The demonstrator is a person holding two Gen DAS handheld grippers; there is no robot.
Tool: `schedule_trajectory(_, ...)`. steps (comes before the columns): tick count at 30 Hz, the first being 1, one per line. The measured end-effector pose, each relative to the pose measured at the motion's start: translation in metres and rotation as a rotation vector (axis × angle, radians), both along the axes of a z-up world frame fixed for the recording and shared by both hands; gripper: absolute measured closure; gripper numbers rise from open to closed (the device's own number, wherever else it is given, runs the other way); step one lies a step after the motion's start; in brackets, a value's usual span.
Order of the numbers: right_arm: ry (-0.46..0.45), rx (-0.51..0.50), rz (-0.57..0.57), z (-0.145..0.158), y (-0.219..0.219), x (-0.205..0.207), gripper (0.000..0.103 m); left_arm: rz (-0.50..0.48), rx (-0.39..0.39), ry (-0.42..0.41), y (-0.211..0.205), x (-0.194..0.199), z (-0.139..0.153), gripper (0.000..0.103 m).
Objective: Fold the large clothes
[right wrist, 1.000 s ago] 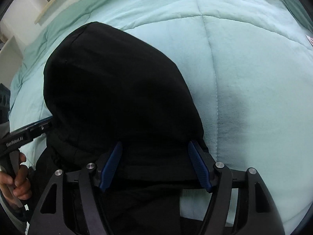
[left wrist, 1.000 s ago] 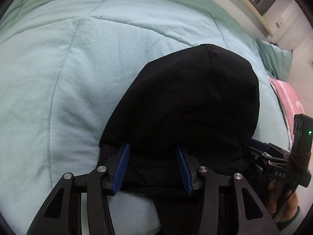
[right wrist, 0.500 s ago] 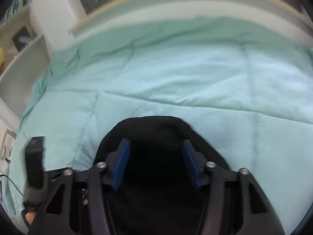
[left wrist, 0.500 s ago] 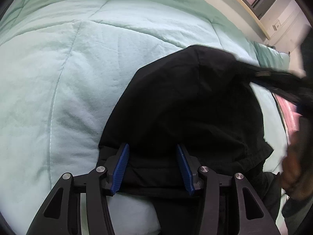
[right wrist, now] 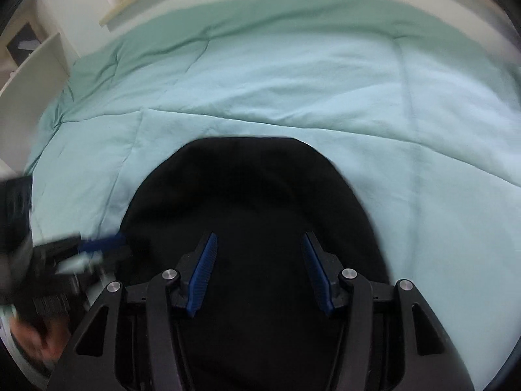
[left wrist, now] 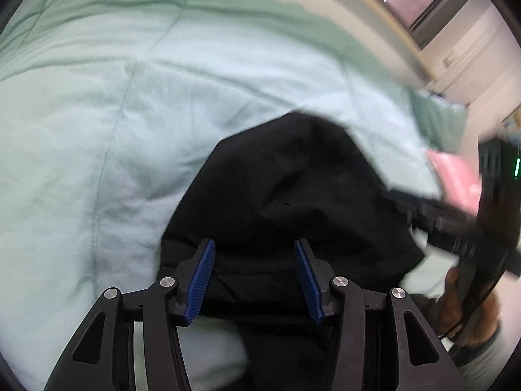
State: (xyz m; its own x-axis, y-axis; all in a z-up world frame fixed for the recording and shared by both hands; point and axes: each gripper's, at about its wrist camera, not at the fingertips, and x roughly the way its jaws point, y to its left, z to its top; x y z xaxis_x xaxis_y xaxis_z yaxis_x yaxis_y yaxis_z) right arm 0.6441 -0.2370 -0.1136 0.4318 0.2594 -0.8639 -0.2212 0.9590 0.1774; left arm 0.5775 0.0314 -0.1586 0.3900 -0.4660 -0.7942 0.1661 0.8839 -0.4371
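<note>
While a black garment [left wrist: 286, 195] lies bunched on the pale green quilt [left wrist: 97, 130] of a bed, the left gripper [left wrist: 254, 280] hovers over its near edge, blue-padded fingers spread with nothing between them. The right gripper [right wrist: 260, 273] (blurred in the left view) likewise stands agape above the cloth. A pink pillow [left wrist: 456, 179] sits beside.

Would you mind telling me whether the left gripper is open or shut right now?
Open: the left gripper has its blue fingers spread wide apart over the black garment, clamping nothing.
</note>
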Motion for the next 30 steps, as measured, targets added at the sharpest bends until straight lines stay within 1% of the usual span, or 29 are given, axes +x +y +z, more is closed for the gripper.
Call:
schedule_trajectory(1,-0.006,-0.019,-0.011,0.007,-0.008,-0.012,0.045,-0.005,-0.041,-0.01,0.004,-0.005,0.009,0.051)
schedule_trajectory(2,-0.005,-0.03,-0.023,0.012,-0.02,-0.028,0.045,-0.01,-0.06,-0.018,0.005,-0.008,0.013,0.051)
schedule_trajectory(4,0.018,-0.029,-0.044,0.012,-0.038,-0.045,0.045,-0.02,-0.056,-0.021,0.004,-0.012,0.015,0.049)
schedule_trajectory(5,0.032,-0.029,-0.052,0.006,-0.04,-0.049,0.045,-0.03,-0.028,-0.01,0.0,-0.011,0.009,0.046)
schedule_trajectory(6,0.071,-0.039,-0.061,-0.007,-0.047,-0.054,0.045,-0.032,0.002,0.008,-0.004,-0.009,0.001,0.046)
schedule_trajectory(7,0.103,-0.049,-0.067,-0.019,-0.041,-0.053,0.045,-0.031,0.04,0.057,-0.009,-0.005,-0.017,0.047)
schedule_trajectory(8,0.137,-0.046,-0.067,-0.035,-0.044,-0.051,0.045,-0.041,0.048,0.09,-0.013,-0.003,-0.031,0.046)
schedule_trajectory(10,0.17,-0.028,-0.058,-0.06,-0.04,-0.046,0.045,-0.045,0.05,0.094,-0.016,-0.002,-0.049,0.046)
schedule_trajectory(12,0.177,-0.038,-0.075,-0.071,-0.04,-0.041,0.045,-0.043,0.05,0.105,-0.015,0.001,-0.047,0.046)
schedule_trajectory(14,0.183,-0.054,-0.068,-0.067,-0.039,-0.038,0.045,-0.068,0.072,0.091,-0.015,-0.001,-0.036,0.046)
schedule_trajectory(16,0.183,-0.059,-0.047,-0.057,-0.04,-0.038,0.045,-0.112,0.087,0.044,-0.014,-0.005,-0.02,0.046)
schedule_trajectory(19,0.159,0.023,-0.021,-0.028,-0.054,-0.043,0.044,-0.162,0.065,-0.053,0.002,-0.012,0.02,0.046)
schedule_trajectory(20,0.135,0.032,-0.023,-0.017,-0.06,-0.043,0.043,-0.168,0.055,-0.077,0.008,-0.009,0.031,0.046)
schedule_trajectory(21,0.114,0.024,-0.029,-0.009,-0.062,-0.042,0.037,-0.168,0.047,-0.087,0.013,-0.003,0.038,0.046)
schedule_trajectory(23,0.066,-0.003,-0.043,0.009,-0.073,-0.033,0.027,-0.169,0.018,-0.078,0.022,0.015,0.05,0.046)
schedule_trajectory(25,0.051,0.007,-0.04,0.016,-0.079,-0.019,0.027,-0.169,0.004,-0.064,0.029,0.035,0.05,0.046)
schedule_trajectory(27,0.055,0.025,-0.02,0.015,-0.081,-0.002,0.027,-0.201,-0.019,-0.037,0.027,0.054,0.042,0.046)
schedule_trajectory(28,0.063,0.034,-0.011,0.014,-0.081,0.004,0.027,-0.22,-0.037,-0.009,0.025,0.061,0.035,0.046)
schedule_trajectory(30,0.106,0.044,0.008,0.003,-0.079,0.021,0.027,-0.252,-0.059,0.057,0.019,0.074,0.019,0.046)
